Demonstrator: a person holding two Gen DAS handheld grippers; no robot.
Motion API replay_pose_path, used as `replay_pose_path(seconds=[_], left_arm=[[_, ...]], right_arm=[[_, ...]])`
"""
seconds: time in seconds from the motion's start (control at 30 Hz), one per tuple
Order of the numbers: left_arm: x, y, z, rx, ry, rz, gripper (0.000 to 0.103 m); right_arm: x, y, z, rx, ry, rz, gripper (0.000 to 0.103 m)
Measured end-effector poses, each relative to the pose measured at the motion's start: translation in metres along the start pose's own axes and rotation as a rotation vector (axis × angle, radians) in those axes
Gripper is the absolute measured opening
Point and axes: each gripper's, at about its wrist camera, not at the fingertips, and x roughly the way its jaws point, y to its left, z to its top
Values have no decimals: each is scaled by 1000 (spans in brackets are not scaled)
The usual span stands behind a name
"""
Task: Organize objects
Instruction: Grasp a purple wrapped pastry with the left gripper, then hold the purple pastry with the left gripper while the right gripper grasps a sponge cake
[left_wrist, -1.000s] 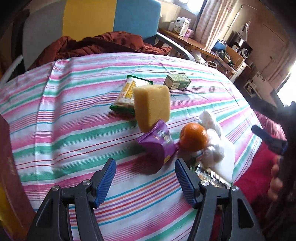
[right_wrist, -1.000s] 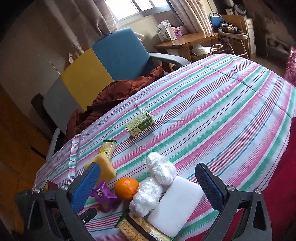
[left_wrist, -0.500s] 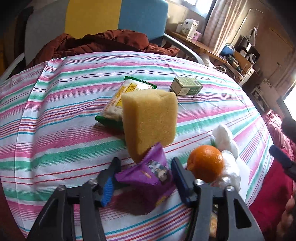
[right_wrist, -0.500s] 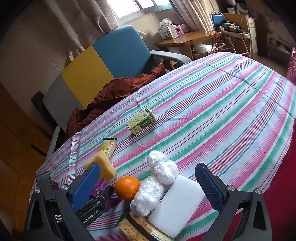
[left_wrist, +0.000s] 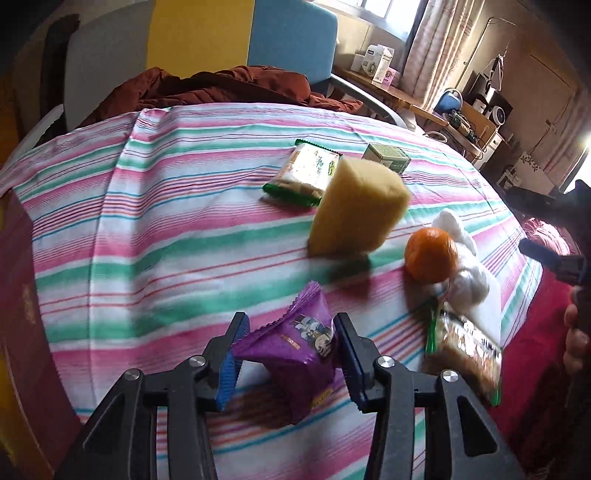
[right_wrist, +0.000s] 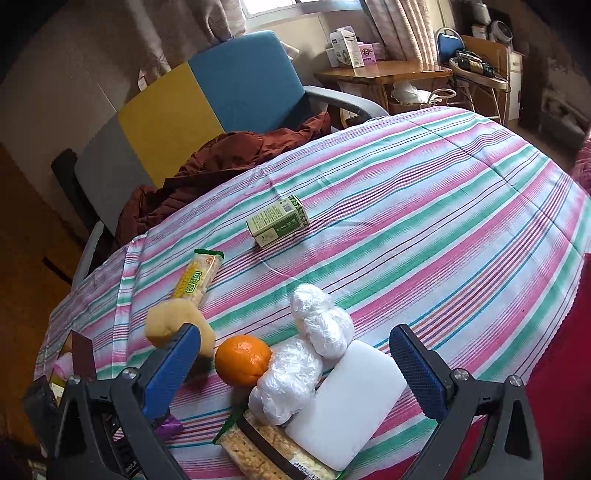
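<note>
A counter under a pink, green and white striped cloth (right_wrist: 424, 206) carries a green box (right_wrist: 277, 226), a cracker pack (right_wrist: 197, 277), an orange (right_wrist: 243, 360) — touching two plastic-wrapped bundles (right_wrist: 306, 354) — a white block (right_wrist: 351, 402) and a biscuit packet (right_wrist: 266, 450).

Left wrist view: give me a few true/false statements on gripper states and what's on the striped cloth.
1. The left gripper is shut on the purple packet. True.
2. The right gripper holds the orange. False: it is open, holding nothing.
3. The yellow sponge lies flat. False: it is tilted on edge.
4. The green box sits apart from the other items. True.
</note>
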Motion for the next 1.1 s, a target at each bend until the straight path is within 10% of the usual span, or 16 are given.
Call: replay_pose_path(seconds=[0.77, 1.1], left_arm=[[-11, 0, -30, 58, -98, 37, 44], [-13, 3, -34, 57, -116, 27, 44]], right_arm=[[10, 33, -16, -148, 40, -29, 102], [15, 52, -25, -250, 61, -14, 84]])
